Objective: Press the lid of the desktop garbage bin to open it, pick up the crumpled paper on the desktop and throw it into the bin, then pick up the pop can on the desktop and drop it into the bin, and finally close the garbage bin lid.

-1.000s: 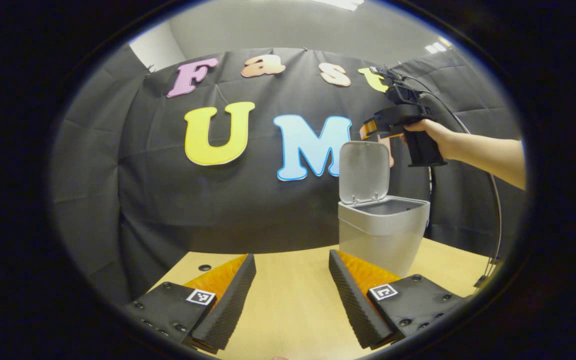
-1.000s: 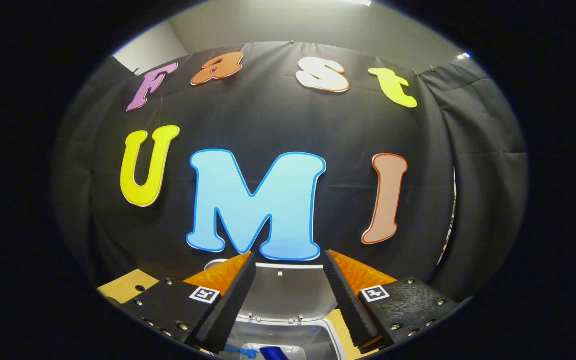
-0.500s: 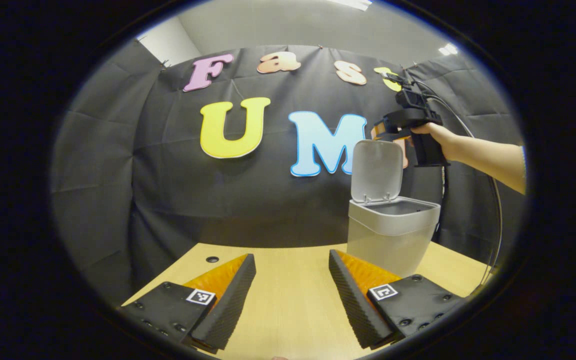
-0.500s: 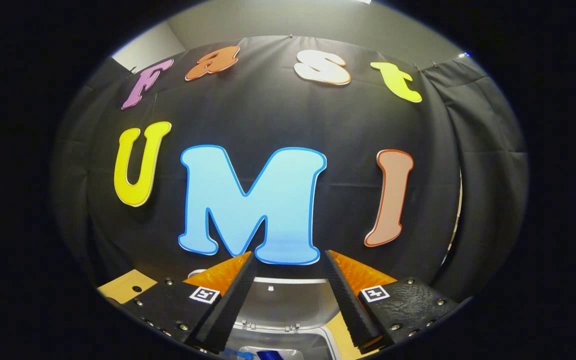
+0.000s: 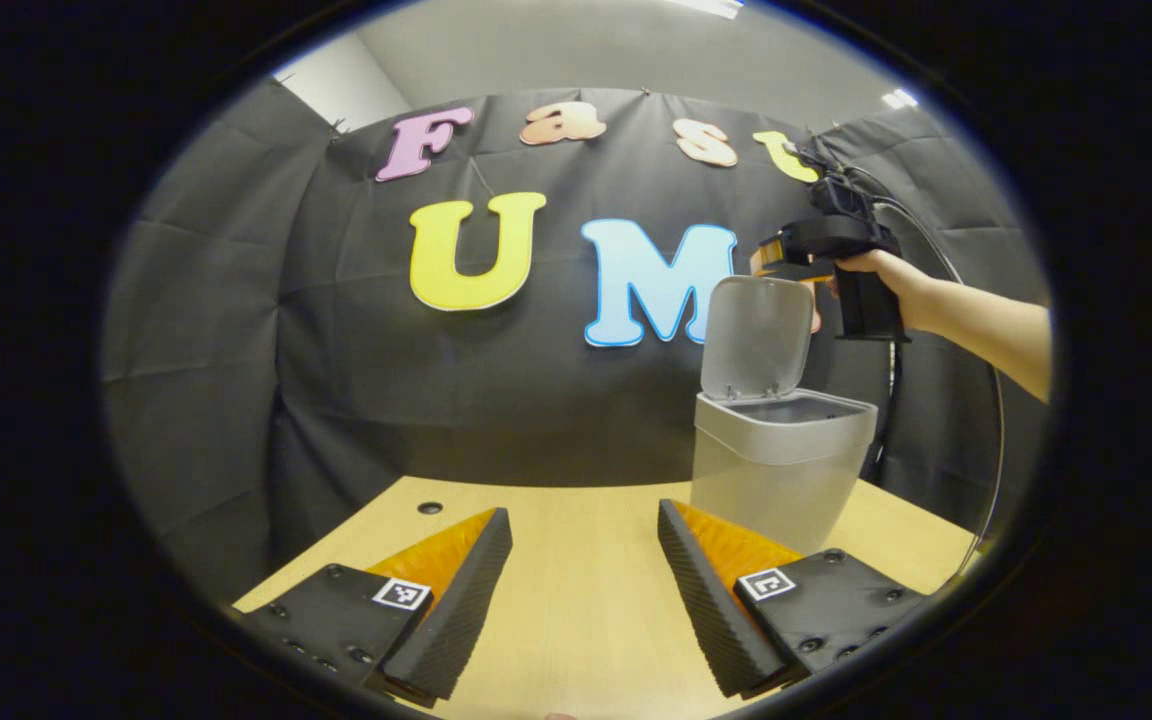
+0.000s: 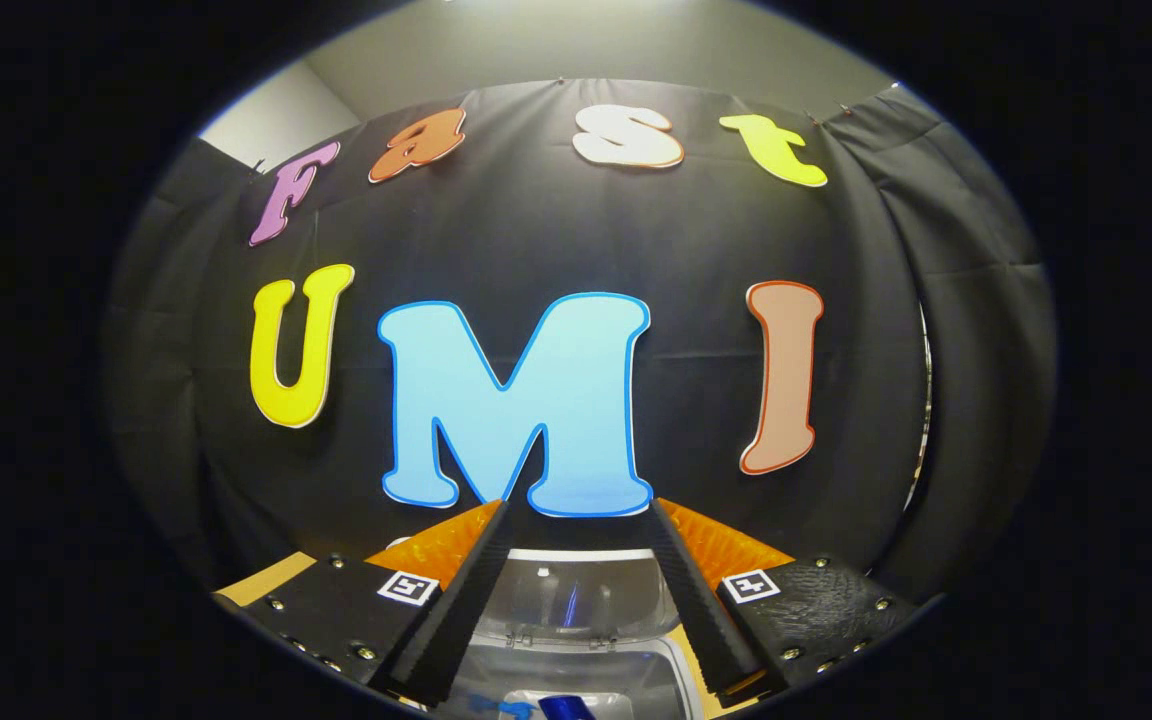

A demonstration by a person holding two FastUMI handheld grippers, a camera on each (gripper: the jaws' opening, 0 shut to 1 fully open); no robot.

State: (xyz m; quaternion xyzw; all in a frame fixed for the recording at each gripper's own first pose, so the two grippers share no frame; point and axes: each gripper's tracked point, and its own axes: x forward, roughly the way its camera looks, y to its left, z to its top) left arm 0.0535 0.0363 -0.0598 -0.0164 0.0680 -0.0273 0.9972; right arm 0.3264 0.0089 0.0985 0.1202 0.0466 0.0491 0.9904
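Observation:
The grey desktop bin (image 5: pixel 781 470) stands on the wooden table (image 5: pixel 576 610) with its lid (image 5: pixel 758 335) swung upright. My left gripper (image 5: pixel 583 512) hovers open and empty over the table, left of and nearer than the bin. A hand (image 5: pixel 886 275) holds my right gripper (image 5: pixel 784 262) just above the lid's top edge. In the right gripper view, that gripper (image 6: pixel 577 507) is open with nothing in it. Between its fingers I see the raised lid (image 6: pixel 576 600), and something blue (image 6: pixel 561 708) lies inside the bin below.
A small dark hole (image 5: pixel 429 508) marks the table near its far edge. The black cloth wall (image 5: pixel 336 380) hangs close behind the table and bin. A cable (image 5: pixel 994 420) trails down from the right gripper past the table's right edge.
The right gripper has drifted slightly over the lid's top edge and stays open. The left gripper's view has shifted a little, so the bin sits further right. The lid stays up.

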